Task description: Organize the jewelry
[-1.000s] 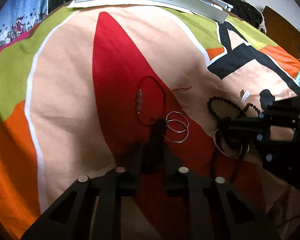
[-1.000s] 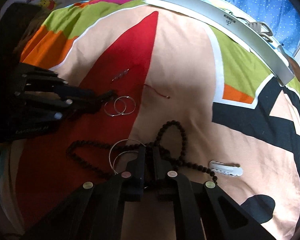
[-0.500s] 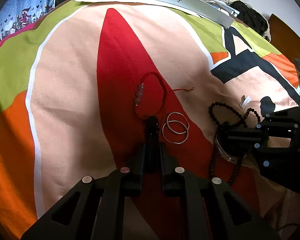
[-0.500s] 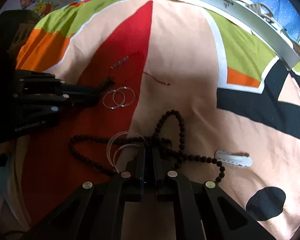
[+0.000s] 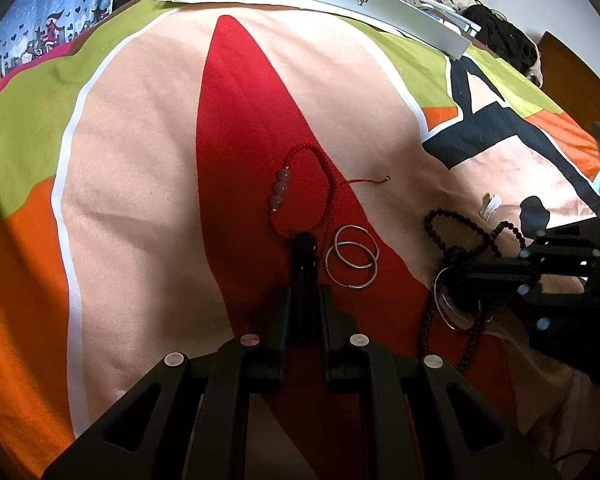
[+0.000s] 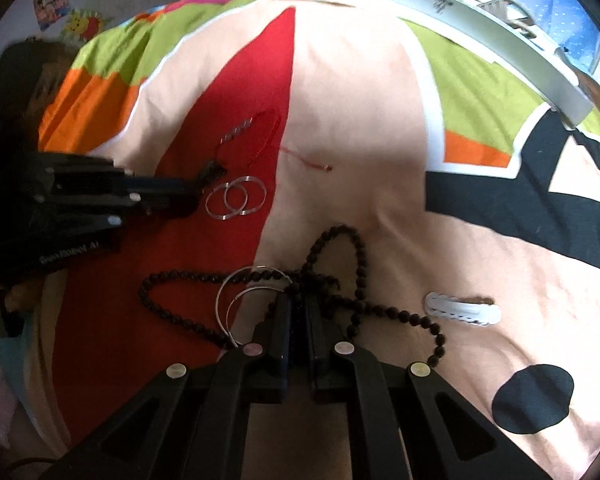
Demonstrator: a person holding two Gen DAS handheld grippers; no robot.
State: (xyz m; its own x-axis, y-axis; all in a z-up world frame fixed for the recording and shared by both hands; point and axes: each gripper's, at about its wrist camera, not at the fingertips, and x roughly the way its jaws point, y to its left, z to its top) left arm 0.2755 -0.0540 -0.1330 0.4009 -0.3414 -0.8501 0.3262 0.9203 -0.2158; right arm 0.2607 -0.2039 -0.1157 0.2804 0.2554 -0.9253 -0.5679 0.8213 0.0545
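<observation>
The left gripper [image 5: 305,246] has its jaws clenched, tips touching the red cord bracelet [image 5: 300,192] on the red patch of the bedspread [image 5: 140,160]. Two silver hoops [image 5: 353,257] lie just beside it. The right gripper [image 6: 298,300] has its jaws clenched on the black bead necklace [image 6: 340,276], over larger silver hoops [image 6: 236,300]; a white hair clip [image 6: 462,308] lies near.

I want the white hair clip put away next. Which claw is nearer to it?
Right. The right claw sits on the black beads, with the clip just to its right. The left claw is farther, beyond the silver hoops.
</observation>
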